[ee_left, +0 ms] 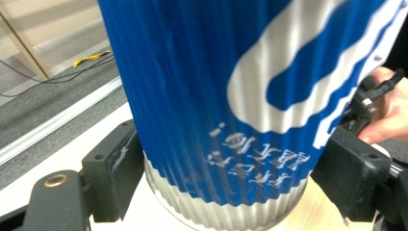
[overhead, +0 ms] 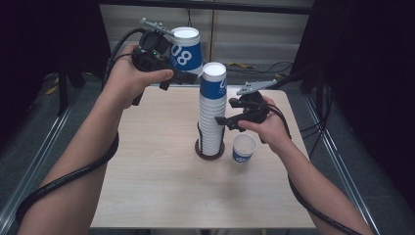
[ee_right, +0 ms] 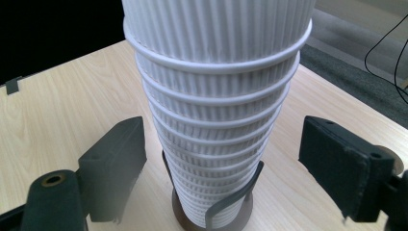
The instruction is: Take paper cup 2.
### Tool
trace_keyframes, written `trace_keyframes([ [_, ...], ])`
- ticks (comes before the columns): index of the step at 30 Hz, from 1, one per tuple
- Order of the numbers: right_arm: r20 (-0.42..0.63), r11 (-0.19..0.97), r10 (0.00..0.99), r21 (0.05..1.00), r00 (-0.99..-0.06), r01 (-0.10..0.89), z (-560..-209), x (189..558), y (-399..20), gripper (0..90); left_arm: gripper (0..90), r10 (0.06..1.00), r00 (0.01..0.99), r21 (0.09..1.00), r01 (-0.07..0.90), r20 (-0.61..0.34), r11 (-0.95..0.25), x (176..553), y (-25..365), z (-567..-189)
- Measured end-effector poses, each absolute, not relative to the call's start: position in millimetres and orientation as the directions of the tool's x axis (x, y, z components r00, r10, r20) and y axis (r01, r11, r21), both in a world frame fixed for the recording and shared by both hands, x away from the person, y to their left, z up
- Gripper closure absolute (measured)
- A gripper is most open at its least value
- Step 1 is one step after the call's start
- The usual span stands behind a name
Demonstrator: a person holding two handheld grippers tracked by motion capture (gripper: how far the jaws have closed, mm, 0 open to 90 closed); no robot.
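Left gripper fingers clamp inverted blue paper cup, up-left of cup stack. Right gripper fingers wide, straddling stack untouching; a nudge could topple it.

Left forearm enters from the bottom left of the high view and runs up toward the far left, wrist raised well above the table. Left hand wraps the left gripper, which points right; its cable loops back under the forearm. In the left gripper view both pads press the ribbed wall of a blue cup, one on each side near the white end: jaws clamped on it.

Right forearm enters from the bottom right. Right hand holds the right gripper lower, pointing left. Its jaws stand apart, pads clear of contact.
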State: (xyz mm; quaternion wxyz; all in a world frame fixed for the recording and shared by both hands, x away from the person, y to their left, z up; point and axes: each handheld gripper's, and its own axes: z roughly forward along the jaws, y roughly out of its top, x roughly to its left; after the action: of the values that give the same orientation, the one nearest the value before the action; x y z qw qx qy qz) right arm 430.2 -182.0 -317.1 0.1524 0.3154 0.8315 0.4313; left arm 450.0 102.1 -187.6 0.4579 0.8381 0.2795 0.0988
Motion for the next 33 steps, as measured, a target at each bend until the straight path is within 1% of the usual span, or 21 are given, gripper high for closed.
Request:
trace_keyframes([
  [14, 0.014, 0.436, 0.654, 0.810, -0.756, 0.393, -317.9, 426.5, -185.7, 16.0, 18.3, 0.554, 0.827, 0.809, 0.388, -0.095, -0.441, 441.2, 121.2, -207.6],
  [22, 0.010, 0.450, 0.643, 0.804, -0.765, 0.389, -319.7, 422.1, -187.7, 15.8, 18.4, 0.547, 0.833, 0.789, 0.391, -0.085, -0.473, 437.0, 126.0, -224.7],
  [33, 0.008, 0.461, 0.639, 0.797, -0.769, 0.390, -324.6, 418.8, -193.1, 15.8, 18.5, 0.548, 0.833, 0.776, 0.398, -0.081, -0.490, 433.2, 134.5, -241.1],
])
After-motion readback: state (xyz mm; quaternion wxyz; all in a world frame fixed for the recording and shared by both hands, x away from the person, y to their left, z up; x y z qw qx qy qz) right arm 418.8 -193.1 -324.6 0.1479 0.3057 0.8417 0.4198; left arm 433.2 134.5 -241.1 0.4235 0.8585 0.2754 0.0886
